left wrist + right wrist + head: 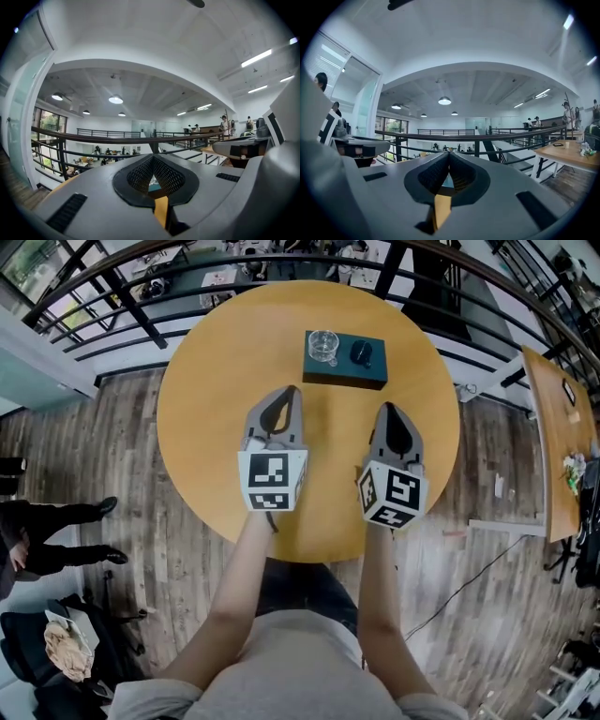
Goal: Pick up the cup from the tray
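At lower centre-left, my left gripper (292, 392) is closed, empty. Cup (323, 346) stands on tray (373, 378), upper centre, well apart. Right gripper (388, 409) is closed too; reaching without opening, I'd likely topple the cup.

Tray (344, 374) on round table (206, 427), far side, slightly right of centre. Cup (322, 347) on tray's left part; small object (362, 353) on tray's right part, just beside cup, not touching. Left gripper (292, 390) above table's middle, nearer than tray, tip just short of tray's left end. Right gripper (389, 409) beside it on right, tip near tray's right end. Railing (112, 287) behind table. Second table (553, 427) far right. Bystander's feet (105, 531) on floor, left.
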